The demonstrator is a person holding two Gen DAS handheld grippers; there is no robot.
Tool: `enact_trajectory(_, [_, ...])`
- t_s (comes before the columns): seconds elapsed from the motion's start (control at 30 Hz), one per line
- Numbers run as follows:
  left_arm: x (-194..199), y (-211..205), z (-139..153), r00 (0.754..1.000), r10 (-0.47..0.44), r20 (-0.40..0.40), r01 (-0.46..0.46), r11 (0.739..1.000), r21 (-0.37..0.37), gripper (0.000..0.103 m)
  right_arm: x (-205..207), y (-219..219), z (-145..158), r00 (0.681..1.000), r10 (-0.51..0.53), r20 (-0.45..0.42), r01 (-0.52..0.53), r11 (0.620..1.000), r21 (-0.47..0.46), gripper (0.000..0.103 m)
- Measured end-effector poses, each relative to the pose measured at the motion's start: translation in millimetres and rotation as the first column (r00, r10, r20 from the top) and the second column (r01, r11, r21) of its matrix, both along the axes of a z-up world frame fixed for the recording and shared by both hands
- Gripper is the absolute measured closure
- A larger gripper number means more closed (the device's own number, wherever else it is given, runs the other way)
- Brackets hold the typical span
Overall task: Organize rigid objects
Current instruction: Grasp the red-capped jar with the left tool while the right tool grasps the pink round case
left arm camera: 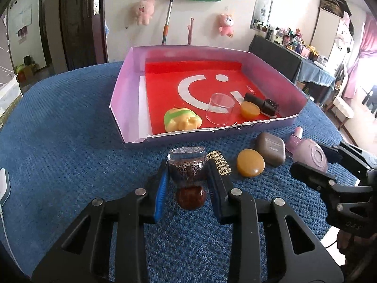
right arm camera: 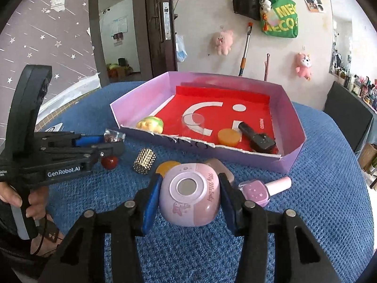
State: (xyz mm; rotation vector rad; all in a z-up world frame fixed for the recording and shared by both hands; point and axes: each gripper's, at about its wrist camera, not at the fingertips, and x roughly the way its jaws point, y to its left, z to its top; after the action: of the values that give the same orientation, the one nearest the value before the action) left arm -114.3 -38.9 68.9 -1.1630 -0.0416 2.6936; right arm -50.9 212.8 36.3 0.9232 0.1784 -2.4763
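My left gripper is shut on a small clear bottle of dark beads with a round red-brown stopper, just in front of the purple box. My right gripper is shut on a round pink My Melody case, also seen in the left wrist view. On the blue cloth lie a gold studded cylinder, an amber disc, a brown case and a pink nail polish bottle. The box holds a yellow-green toy, a clear cup, an amber disc and a dark bottle.
The table is covered by a blue textured cloth. The box's near wall is torn along its top edge. A white item lies at the table's left edge. The person's hand holds the left gripper's handle.
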Motion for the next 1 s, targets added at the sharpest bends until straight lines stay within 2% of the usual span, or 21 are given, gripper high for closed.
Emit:
enact_trajectory(0.67, [5, 2, 11, 1.0, -0.006, -0.016, 0.006, 1.0, -0.013, 0.074, 2, 4, 1, 1.0, 0.002, 0.0, -0.002, 1.0, -0.01, 0.053])
enact_trajectory(0.8, [2, 3, 23, 0.999, -0.021, -0.033, 0.02, 1.0, -0.019, 0.074, -2, 7, 7, 1.0, 0.015, -0.005, -0.015, 0.999, -0.028, 0.053])
enact_trajectory(0.93, [-17, -2, 44, 0.997, -0.07, -0.014, 0.07, 0.997, 0.039, 0.074, -28, 11, 25, 0.999, 0.047, -0.002, -0.047, 0.996, -0.079, 0.053])
enact_trajectory(1.0, [-27, -2, 52, 0.996, -0.091, -0.009, 0.091, 0.995, 0.037, 0.074, -44, 9, 34, 0.998, 0.068, -0.006, -0.068, 0.994, -0.088, 0.053])
